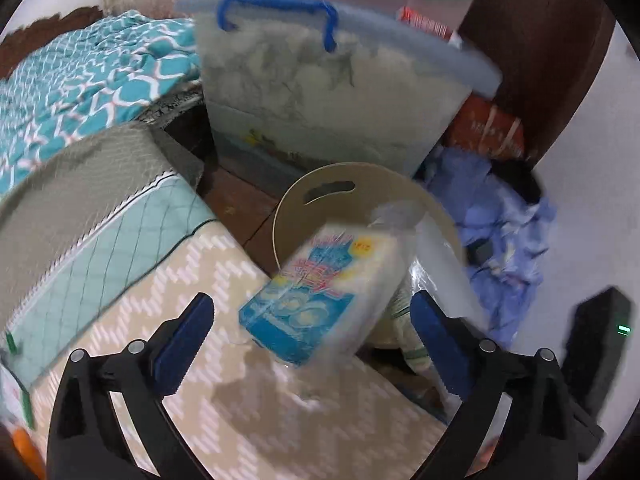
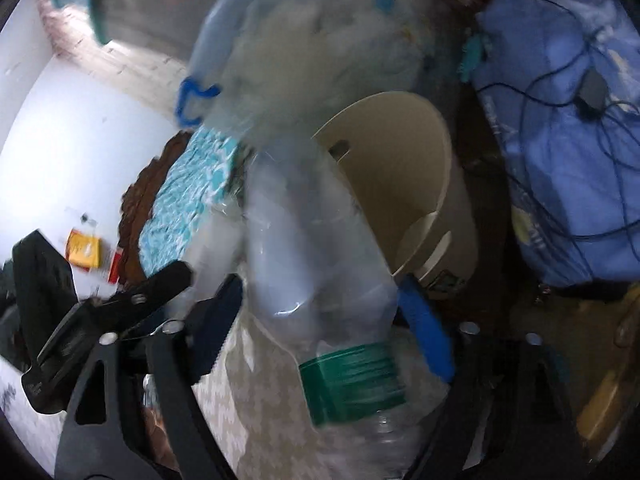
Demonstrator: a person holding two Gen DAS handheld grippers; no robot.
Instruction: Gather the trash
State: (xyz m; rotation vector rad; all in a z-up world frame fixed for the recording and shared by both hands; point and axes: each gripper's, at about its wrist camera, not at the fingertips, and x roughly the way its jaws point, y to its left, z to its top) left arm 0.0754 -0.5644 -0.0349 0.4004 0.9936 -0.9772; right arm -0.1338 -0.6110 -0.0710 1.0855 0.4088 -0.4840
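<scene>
In the left wrist view my left gripper (image 1: 310, 314) is open. A blue and white plastic packet (image 1: 320, 292) is blurred between its fingers, not touching either pad, over the rim of the beige trash bin (image 1: 304, 208). A clear plastic bottle (image 1: 436, 256) lies across the bin beside it. In the right wrist view my right gripper (image 2: 320, 312) is shut on the clear plastic bottle (image 2: 316, 264), which has a green label (image 2: 352, 380). The bottle points toward the beige bin (image 2: 404, 168) just ahead.
A clear storage box with a blue handle (image 1: 320, 92) stands behind the bin. A teal patterned bedspread (image 1: 80, 80) and mattress edge (image 1: 100, 232) lie to the left. A heap of blue cloth (image 1: 500, 232) lies right of the bin. A woven mat (image 1: 240, 400) is below.
</scene>
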